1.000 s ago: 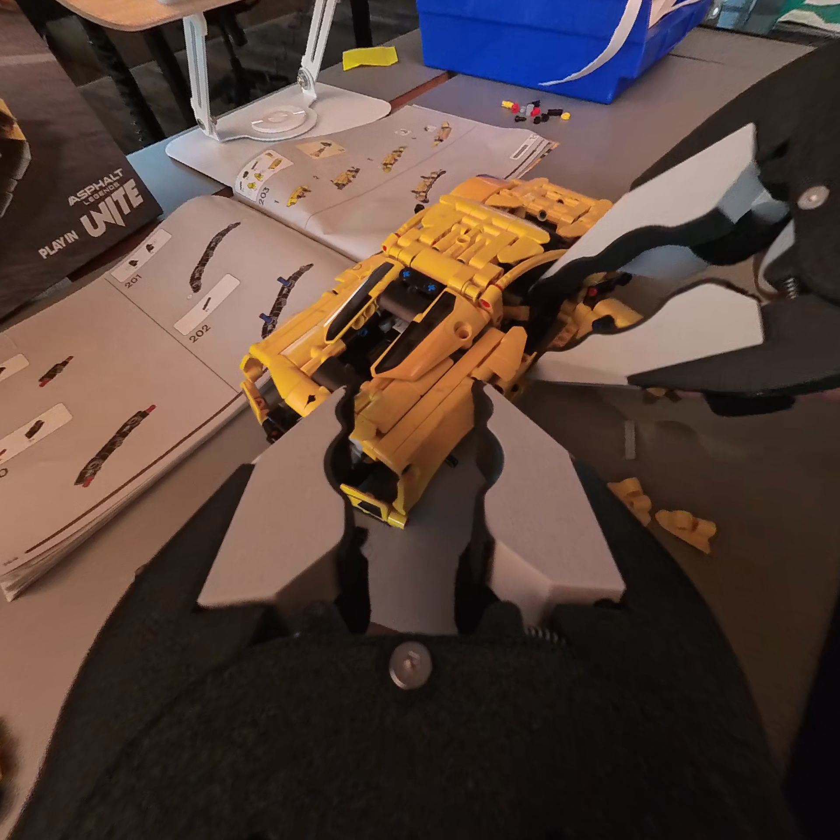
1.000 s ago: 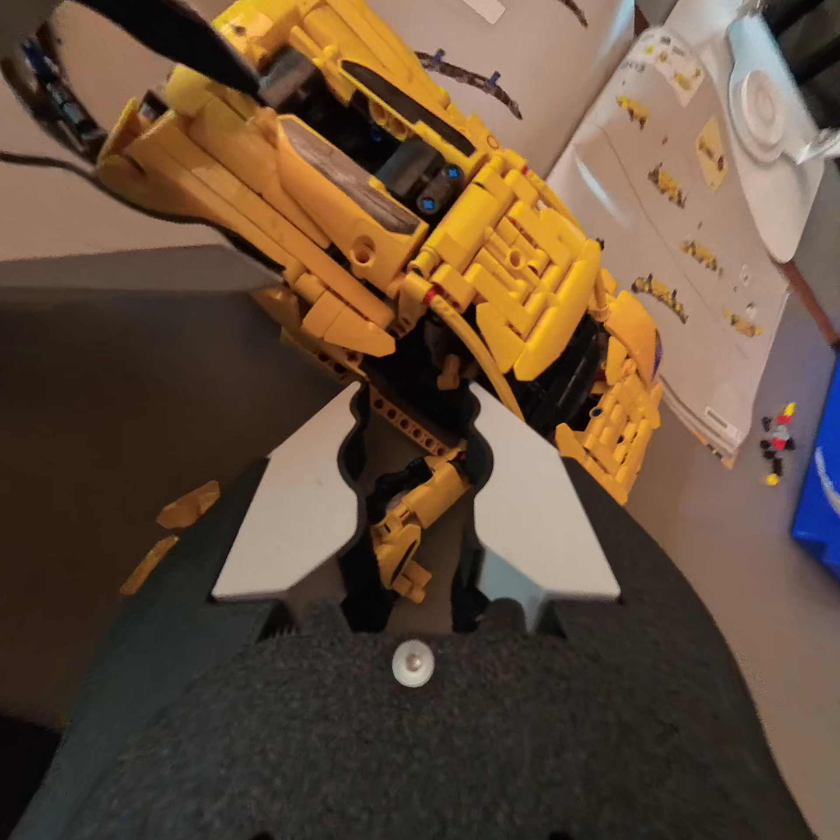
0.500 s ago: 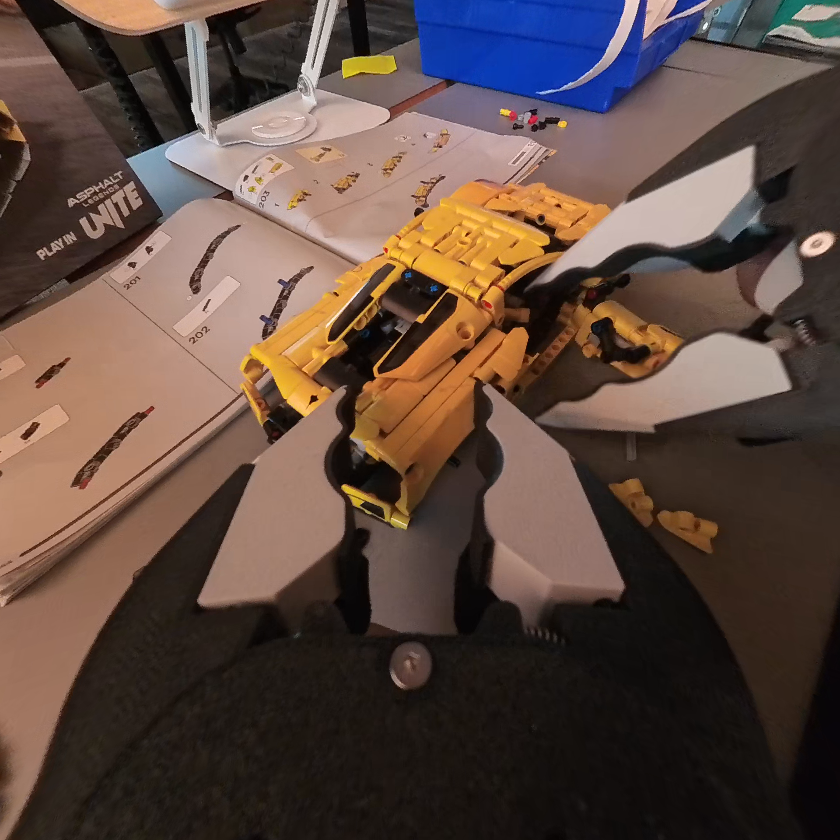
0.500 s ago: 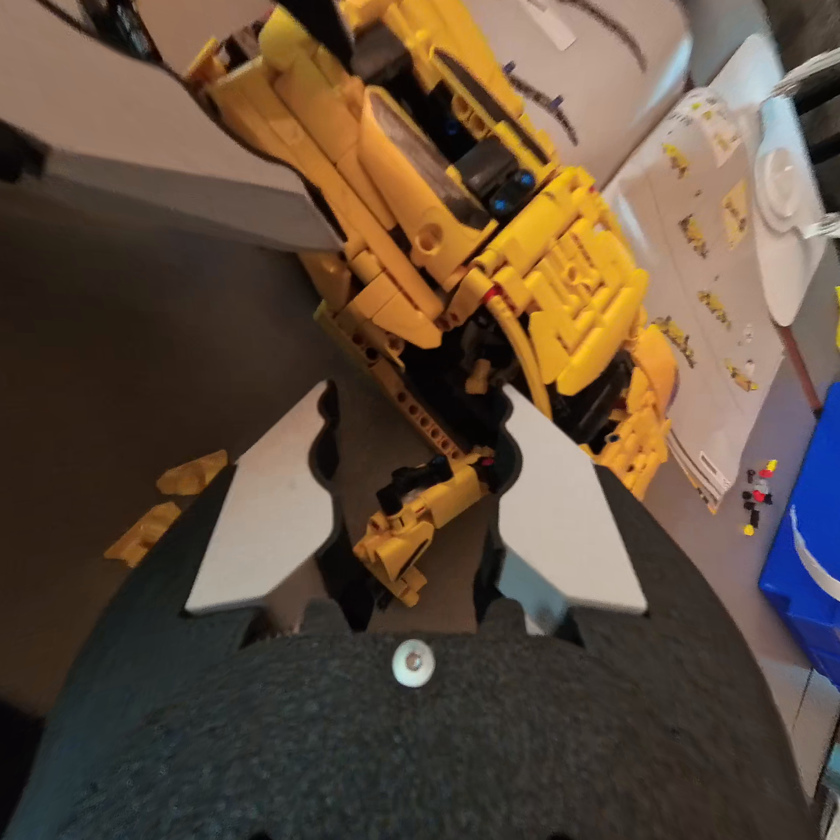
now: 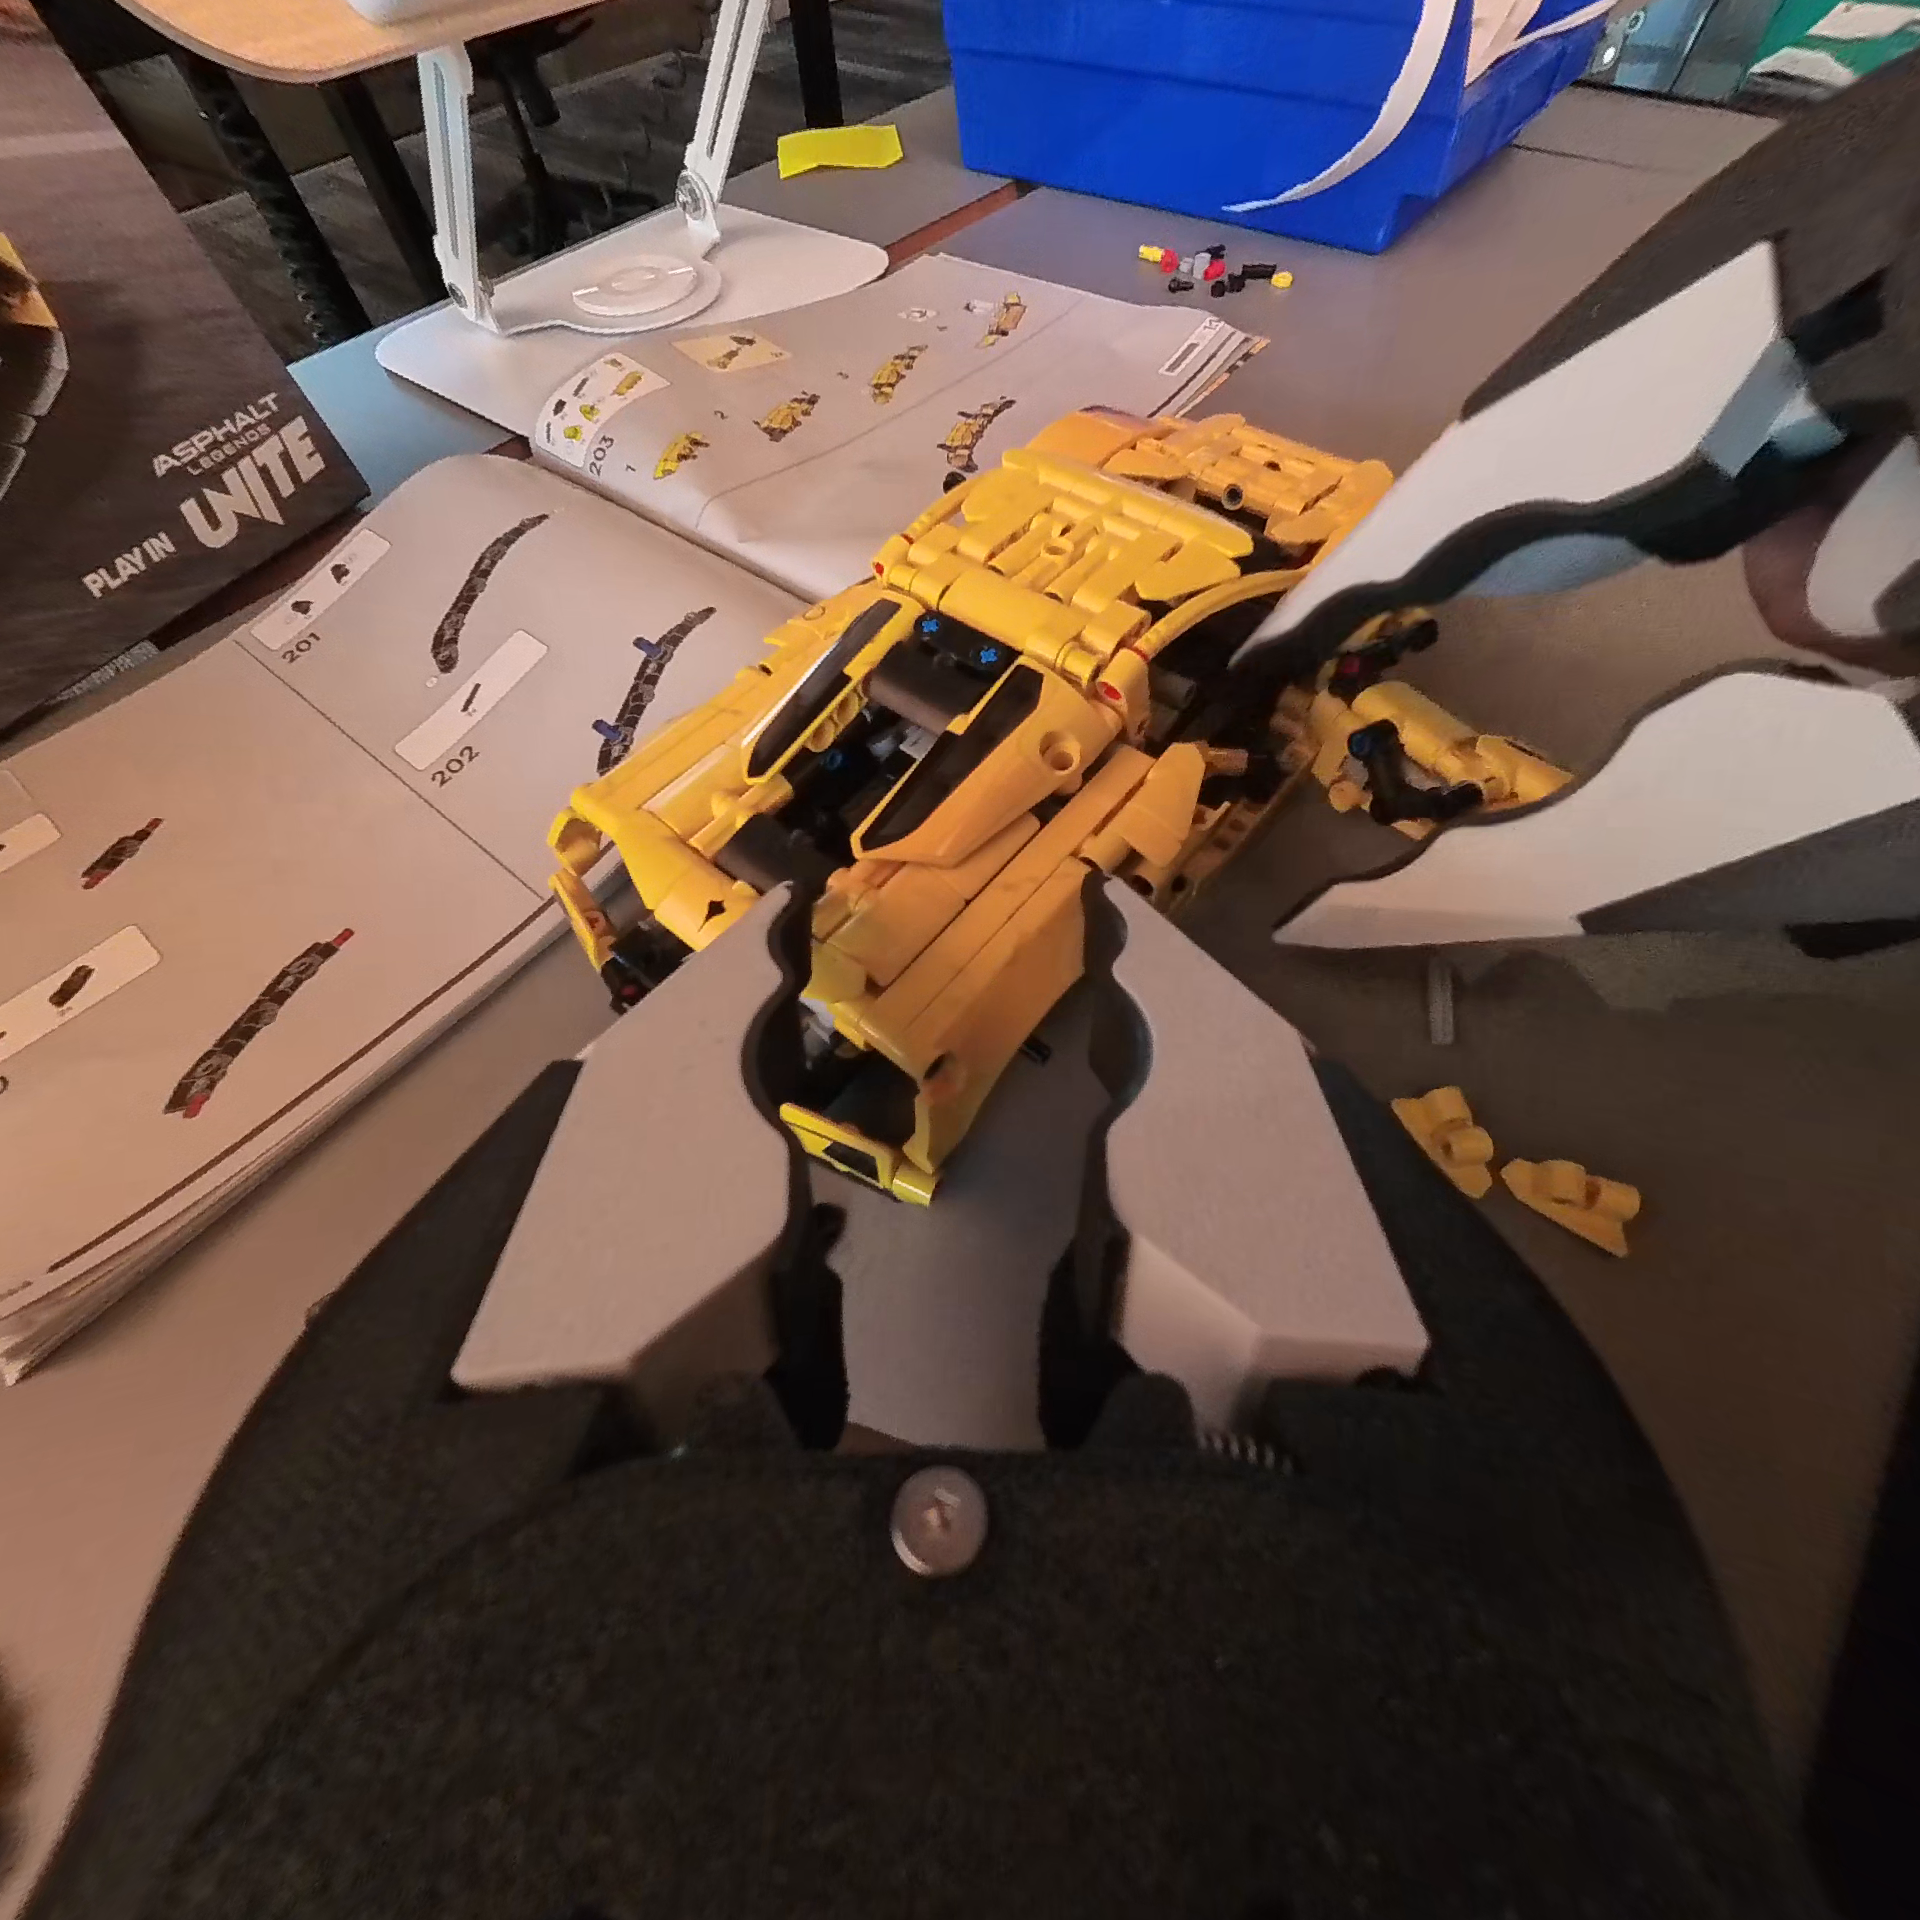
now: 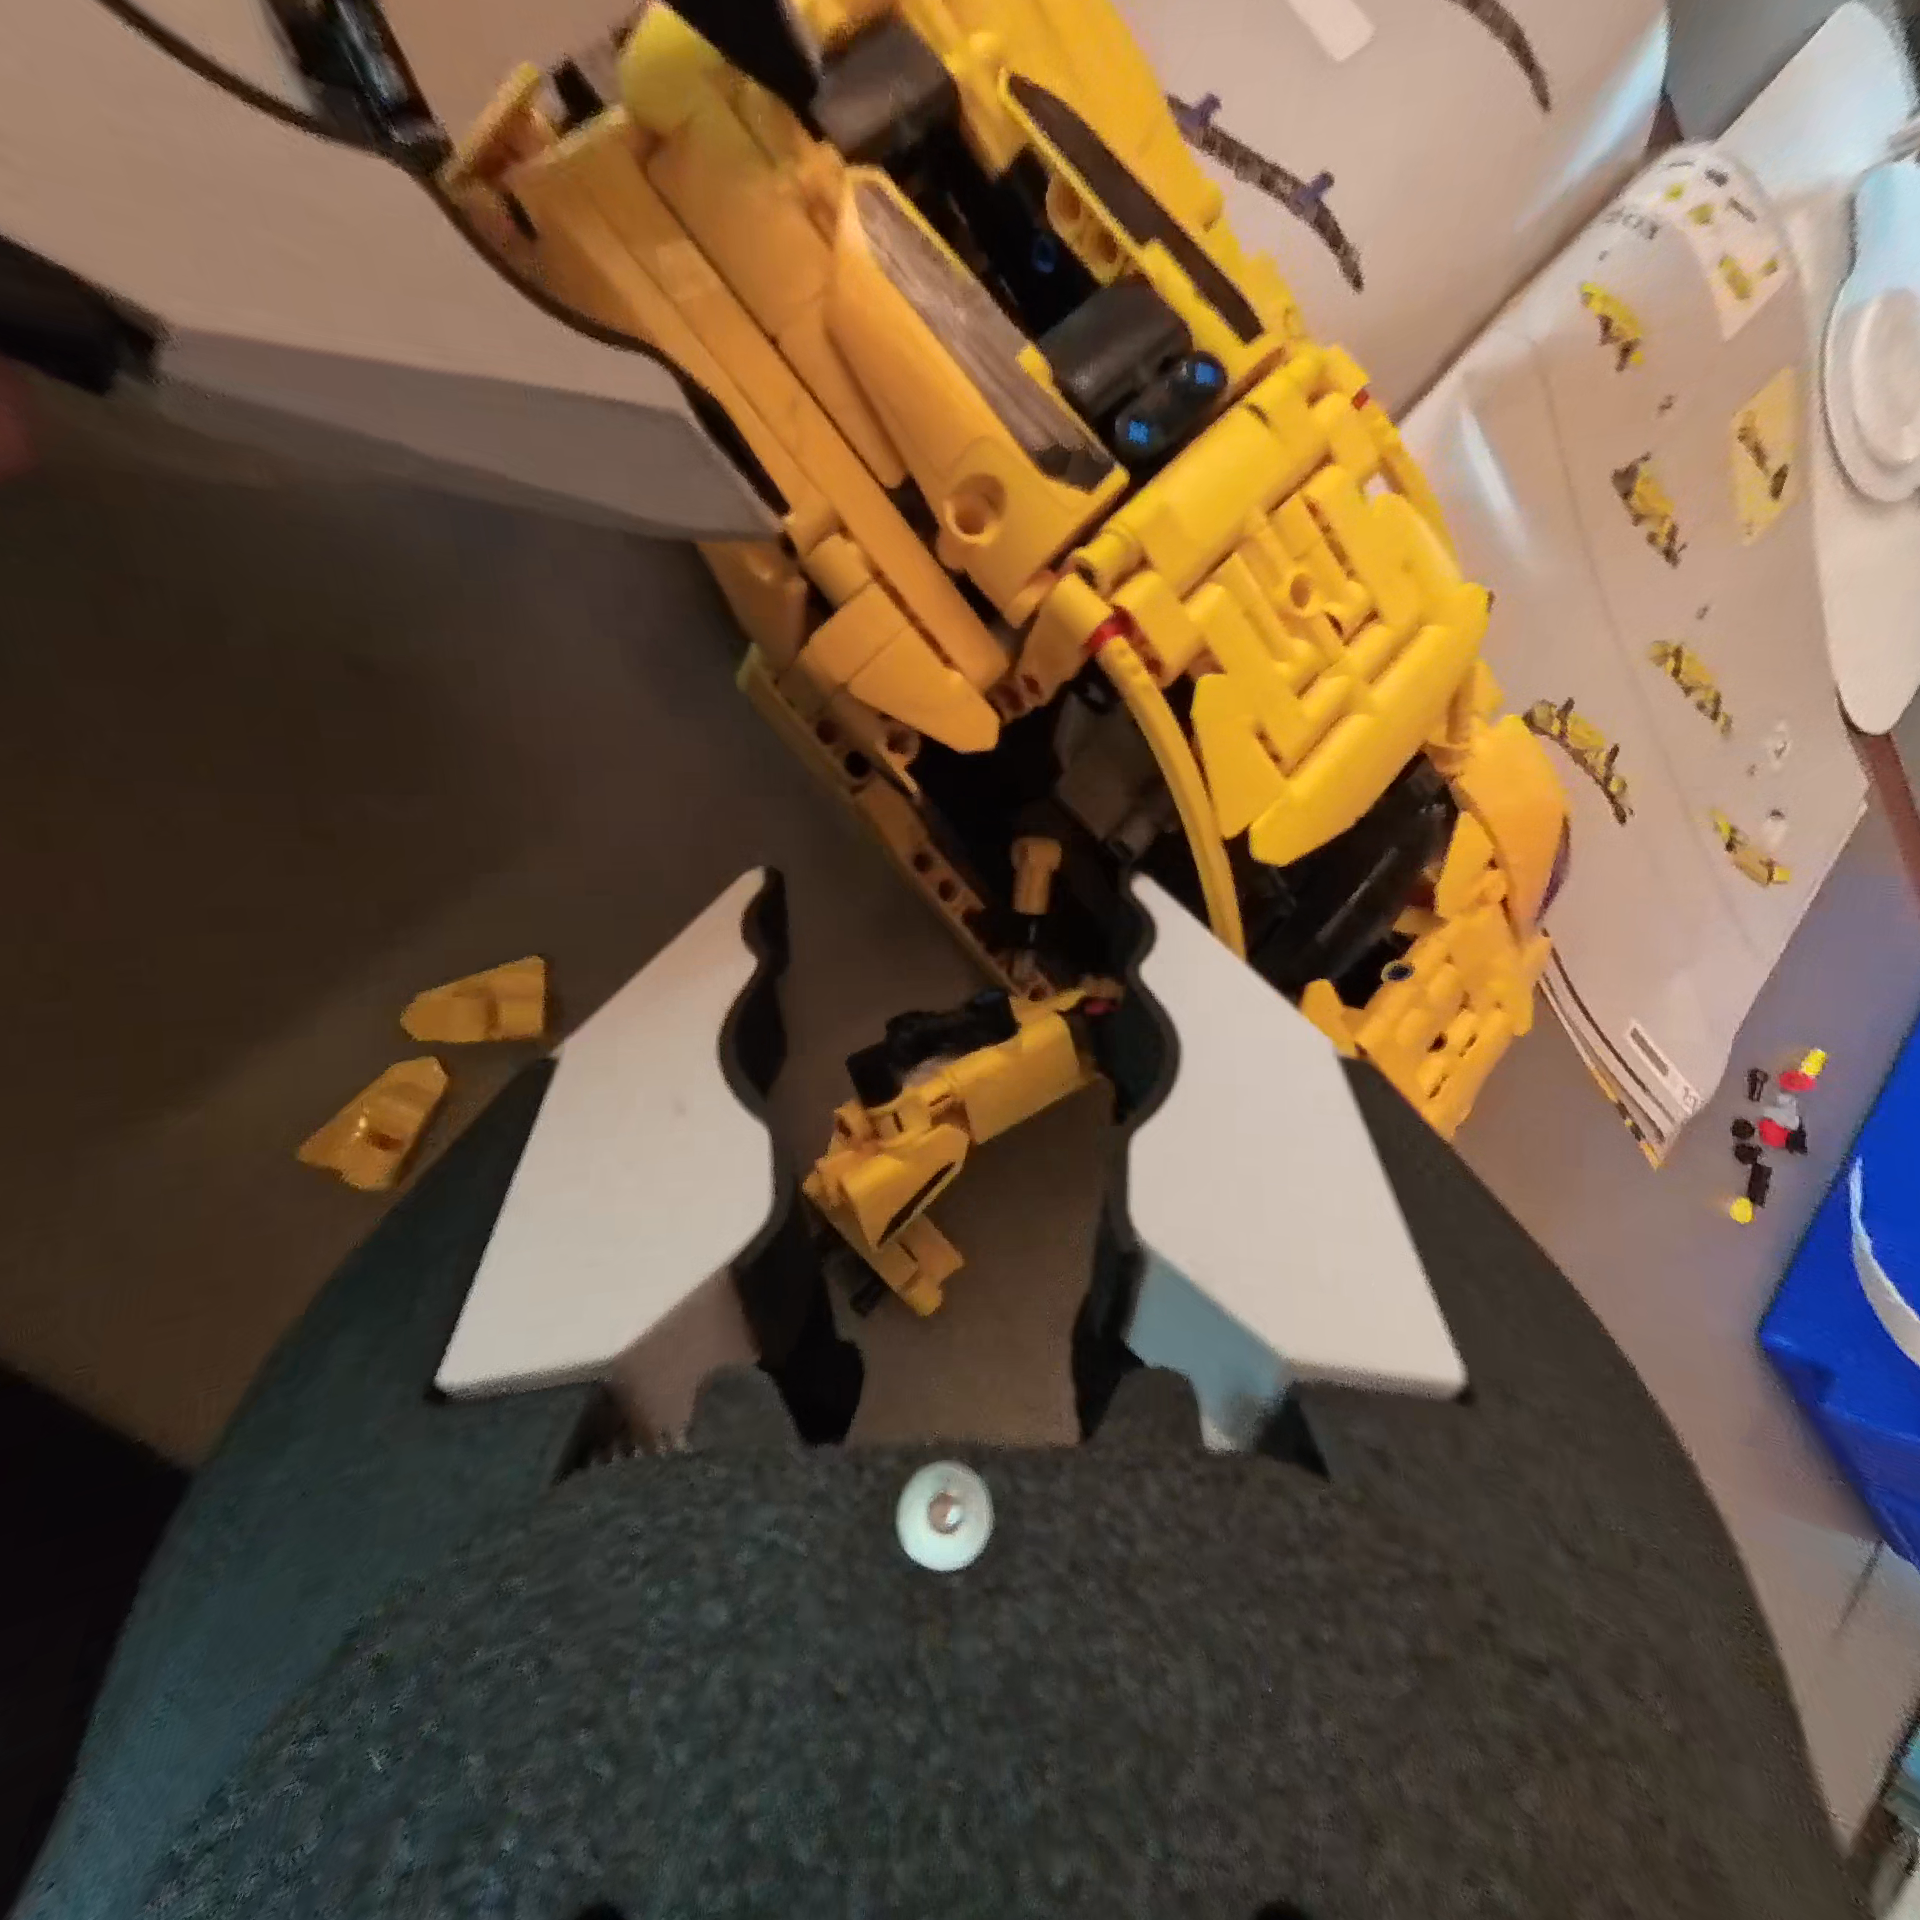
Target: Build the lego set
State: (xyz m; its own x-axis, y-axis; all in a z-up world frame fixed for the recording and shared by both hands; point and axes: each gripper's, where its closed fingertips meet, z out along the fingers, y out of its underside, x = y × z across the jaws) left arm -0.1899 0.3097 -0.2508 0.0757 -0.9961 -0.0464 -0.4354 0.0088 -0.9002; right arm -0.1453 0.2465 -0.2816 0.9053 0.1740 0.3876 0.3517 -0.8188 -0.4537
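A yellow lego car [image 5: 997,727] lies on the grey table [image 5: 1558,1455], partly over the open instruction booklet [image 5: 260,831]. My left gripper [image 5: 940,904] is shut on the car's front end, one finger on each side. My right gripper [image 6: 951,894] is open at the car's right side and also shows in the left wrist view [image 5: 1268,790]. A small yellow and black sub-assembly [image 6: 956,1101] lies between its fingers without being touched, against the car's side beam [image 6: 883,790]; it also shows in the left wrist view [image 5: 1423,748].
Two loose yellow pieces [image 5: 1507,1169] lie on the table to the right of the car. A small pile of tiny parts [image 5: 1210,265] sits near a blue bin [image 5: 1195,114] at the back. A white stand [image 5: 634,291] and a dark box [image 5: 135,416] stand at the back left.
My right gripper has opened and drawn back a little from the car, and the sub-assembly now sits free between its fingers. The left gripper and the car have stayed put.
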